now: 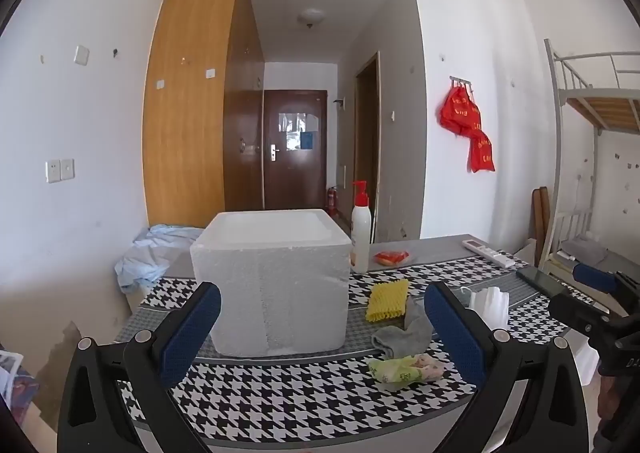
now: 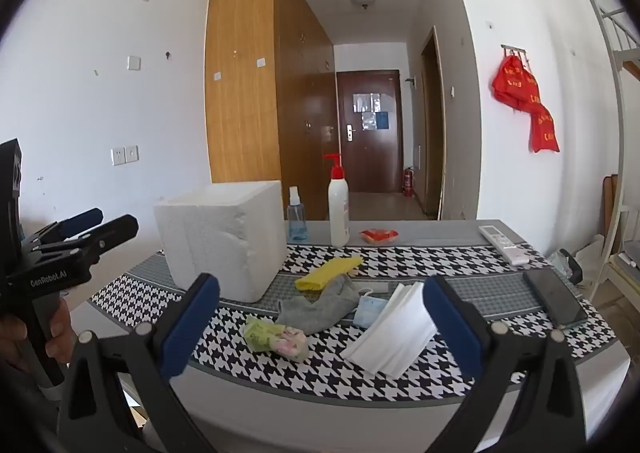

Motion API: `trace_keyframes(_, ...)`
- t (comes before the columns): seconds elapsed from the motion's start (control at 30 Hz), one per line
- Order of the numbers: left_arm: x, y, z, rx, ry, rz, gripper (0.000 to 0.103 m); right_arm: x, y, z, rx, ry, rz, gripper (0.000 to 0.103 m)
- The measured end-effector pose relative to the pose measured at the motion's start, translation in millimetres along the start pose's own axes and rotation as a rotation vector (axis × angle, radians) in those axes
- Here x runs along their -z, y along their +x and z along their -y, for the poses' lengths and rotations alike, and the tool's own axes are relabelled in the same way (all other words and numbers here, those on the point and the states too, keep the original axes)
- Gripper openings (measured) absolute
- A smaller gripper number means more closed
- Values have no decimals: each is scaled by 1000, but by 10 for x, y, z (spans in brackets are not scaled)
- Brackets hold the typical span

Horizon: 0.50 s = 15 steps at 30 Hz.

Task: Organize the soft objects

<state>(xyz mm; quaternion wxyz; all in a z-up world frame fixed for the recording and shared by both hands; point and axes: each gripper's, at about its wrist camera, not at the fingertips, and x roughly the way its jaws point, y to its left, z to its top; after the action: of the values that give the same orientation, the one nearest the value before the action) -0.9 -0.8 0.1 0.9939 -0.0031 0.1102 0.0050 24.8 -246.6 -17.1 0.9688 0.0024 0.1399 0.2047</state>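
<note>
A white foam box (image 1: 270,277) (image 2: 222,239) stands open-topped on the houndstooth table (image 1: 280,393) (image 2: 460,261). To its right lie a yellow foam net (image 1: 387,300) (image 2: 328,273), a grey sock (image 1: 404,333) (image 2: 320,305), a green tissue pack (image 1: 404,369) (image 2: 276,337), a white folded stack (image 1: 489,305) (image 2: 396,333) and a blue mask (image 2: 370,311). My left gripper (image 1: 322,329) is open and empty, facing the box. My right gripper (image 2: 320,325) is open and empty above the table's front edge, before the soft things.
A pump bottle (image 1: 361,229) (image 2: 338,205), a spray bottle (image 2: 296,219), a red packet (image 1: 391,257) (image 2: 378,235), a remote (image 1: 488,253) (image 2: 504,243) and a phone (image 2: 554,297) sit on the table. Blue cloth (image 1: 152,253) lies left of the box.
</note>
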Motion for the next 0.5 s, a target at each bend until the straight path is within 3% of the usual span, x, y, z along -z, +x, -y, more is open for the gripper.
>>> trace_keyframes(0.5,-3,22,66,8,-1,-19,102,-26,-9,23,7,-1,8,103)
